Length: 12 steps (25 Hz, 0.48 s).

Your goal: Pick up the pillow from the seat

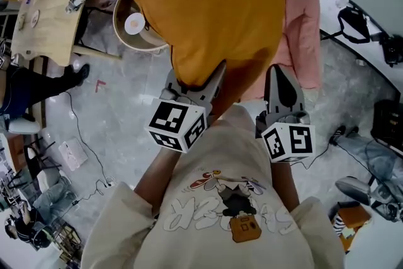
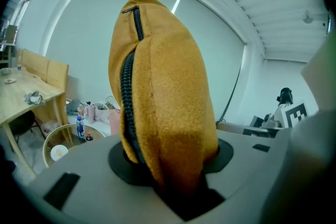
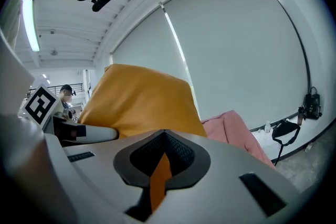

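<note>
The mustard fleece pillow (image 1: pixel 214 3) is standing out beyond both jaws, its long axis running away from them and its black-zip edge facing the left gripper (image 1: pixel 198 79), which is clamping a thick corner. The right gripper (image 1: pixel 280 72) is pinching a thin fold, jaws almost together. Left of them a round tub (image 1: pixel 129 25) is holding a white disc

A mustard-yellow pillow (image 1: pixel 214 9) of fleecy cloth is held aloft, standing on edge; a black zipper (image 2: pixel 128 92) runs up its narrow side; the left hand-held gripper (image 1: pixel 196 84) clamps its plump lower edge; the right hand-held gripper (image 1: pixel 281 82) pinches a thin fold; the pink seat (image 1: pixel 306 22) lies just behind.
</note>
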Available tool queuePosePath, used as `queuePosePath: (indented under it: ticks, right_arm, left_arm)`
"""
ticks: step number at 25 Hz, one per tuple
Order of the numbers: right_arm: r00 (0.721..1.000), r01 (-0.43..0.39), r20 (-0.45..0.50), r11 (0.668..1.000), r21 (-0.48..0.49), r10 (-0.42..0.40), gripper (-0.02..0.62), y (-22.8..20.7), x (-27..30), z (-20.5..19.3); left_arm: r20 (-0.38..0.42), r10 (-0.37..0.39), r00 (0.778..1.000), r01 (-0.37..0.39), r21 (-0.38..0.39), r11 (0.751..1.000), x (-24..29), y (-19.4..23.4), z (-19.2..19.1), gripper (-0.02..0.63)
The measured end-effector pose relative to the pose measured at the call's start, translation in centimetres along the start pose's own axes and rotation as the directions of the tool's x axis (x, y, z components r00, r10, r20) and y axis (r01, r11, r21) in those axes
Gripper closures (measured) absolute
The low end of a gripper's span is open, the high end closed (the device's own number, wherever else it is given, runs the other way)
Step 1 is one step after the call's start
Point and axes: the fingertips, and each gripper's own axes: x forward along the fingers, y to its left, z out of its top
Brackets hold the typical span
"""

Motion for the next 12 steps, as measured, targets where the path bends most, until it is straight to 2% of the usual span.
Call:
queuePosePath:
  ticks: [5,12]
  right_arm:
    - [1.0,-0.001,0.017,1.0,0.011,0.0,0.575,1.3,-1.2,0.2]
    - [0.998,0.056,0.038,0.998,0.012,-0.057,0.575,3.2,-1.9,0.7]
  left_arm:
    - [0.007,0.008,1.0,-0.008,-0.008,1.0,-2.0,0.2,0.1,0.416]
    - [-0.012,-0.046,0.999,0.046,0.007,0.999,-3.7,1.2,0.3,0.414]
